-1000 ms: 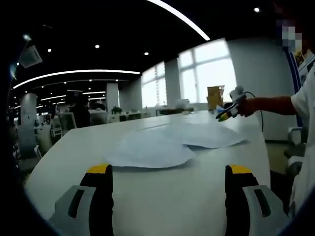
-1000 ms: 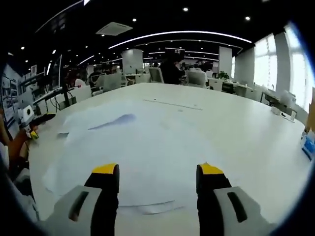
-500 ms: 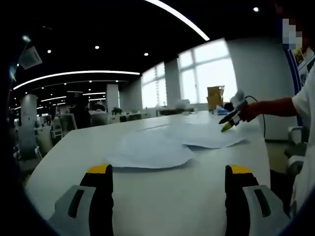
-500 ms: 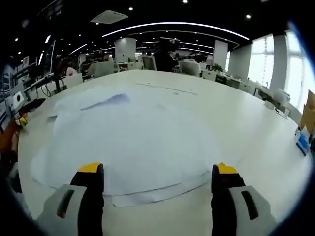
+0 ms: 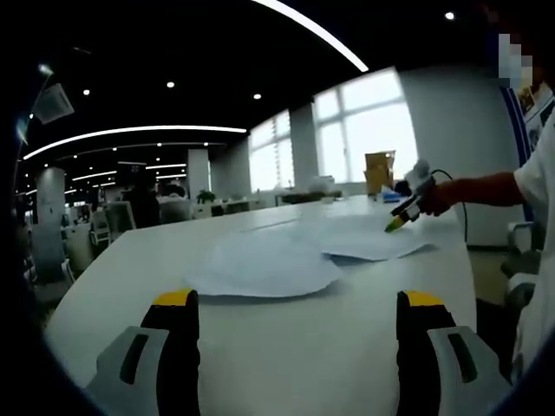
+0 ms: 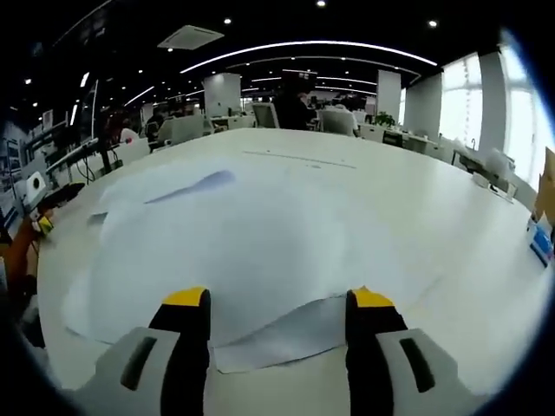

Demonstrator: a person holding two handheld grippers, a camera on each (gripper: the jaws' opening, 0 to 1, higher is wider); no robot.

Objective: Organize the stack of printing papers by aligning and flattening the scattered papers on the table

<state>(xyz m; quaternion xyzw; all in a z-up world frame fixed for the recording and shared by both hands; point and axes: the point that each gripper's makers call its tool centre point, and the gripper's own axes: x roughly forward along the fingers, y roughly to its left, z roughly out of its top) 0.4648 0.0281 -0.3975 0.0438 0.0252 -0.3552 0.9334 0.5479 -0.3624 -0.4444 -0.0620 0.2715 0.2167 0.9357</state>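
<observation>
1. Your right tool (image 6: 276, 305) sits right at the near edge of the papers (image 6: 243, 251); its two jaws stand apart with nothing gripped, one on each side of a sheet corner that lifts off the table (image 6: 451, 234).
2. Straight ahead of that tool the papers spread away from you in a loose, overlapping heap, wider than the jaw gap, with one raised fold showing a shadow toward the far left of the right gripper view.
3. Your left tool (image 5: 297, 299) is released too, jaws wide, and hangs over bare table with the papers (image 5: 269, 260) well ahead of it, not touching.
4. From the left gripper view the heap runs from near left to far right, its long axis leading away toward your right tool (image 5: 401, 217), whose tip is down at the far sheet.
5. So your right tool is the nearer one, judging by these views: it is already at the edge, and the lifted corner lies between its jaws, so a press or a pinch there looks like the next call.
6. Your left tool would need to come forward to reach the heap's other end.
</observation>
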